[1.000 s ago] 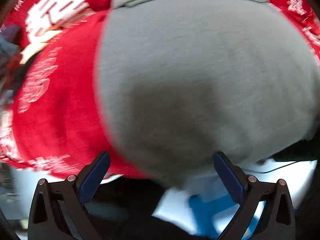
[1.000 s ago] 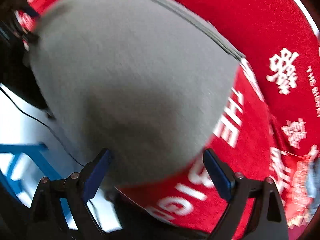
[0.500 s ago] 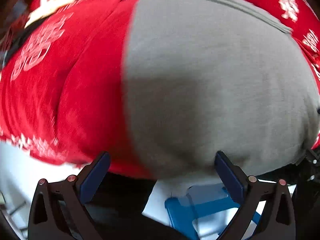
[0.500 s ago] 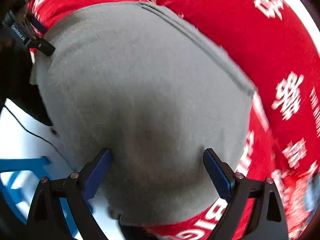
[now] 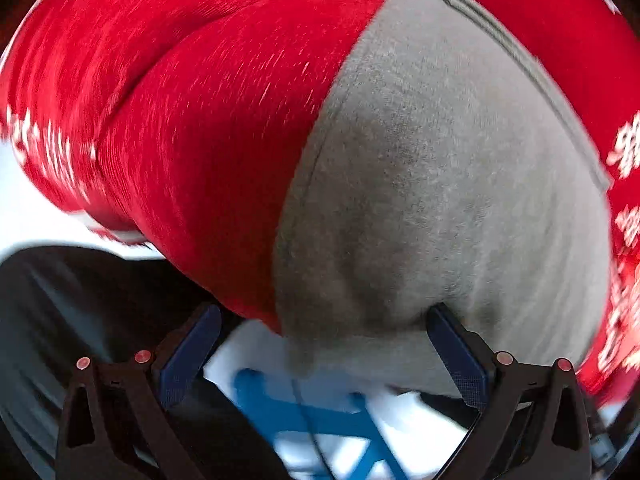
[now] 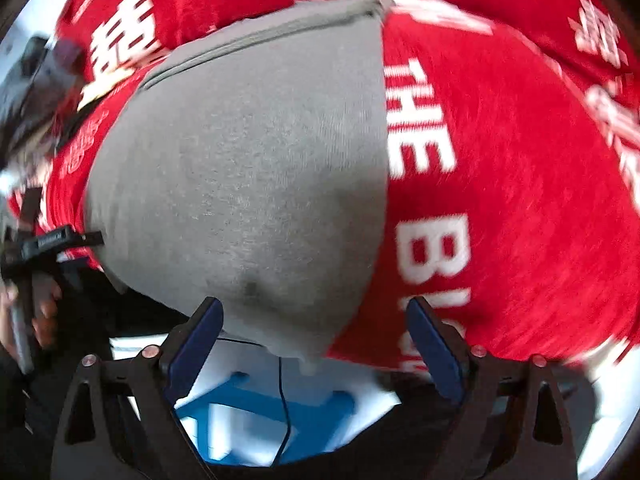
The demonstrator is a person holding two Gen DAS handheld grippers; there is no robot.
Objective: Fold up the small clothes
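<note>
Left wrist view: mostly red cloth [image 5: 208,128] with white print, spread over the table and hanging past its near edge. On top of it, a gray garment [image 5: 432,184], small, soft, lying flat, a thick seam along its far edge. Near corner of the gray garment hanging down over the table edge, low in the middle of the view. Below that, white floor [image 5: 256,348] and a blue frame [image 5: 320,416], blurred. Dark shape at lower left, too blurred to name. Left gripper [image 5: 324,356] pointing down at the near edge of the garment, blue fingers [image 5: 188,356] wide apart, nothing pinched. Right finger pad close against the gray edge; touching or not, cannot tell.

Right wrist view: same red cloth [image 6: 520,184], white letters "THE" and "BIG" beside the gray garment [image 6: 248,176]. Gray garment filling the middle, its seam at the far end, its near corner drooping off the table edge. Right gripper [image 6: 316,344] just below that corner, blue fingers [image 6: 436,348] apart but just now closing a little, the drooping gray corner between them, pads not pressing on it. Thin black cord [image 6: 282,392] hanging down in front of the blue frame [image 6: 256,400]. At far left, a person's hand [image 6: 40,316] on the black body of the other tool.
</note>
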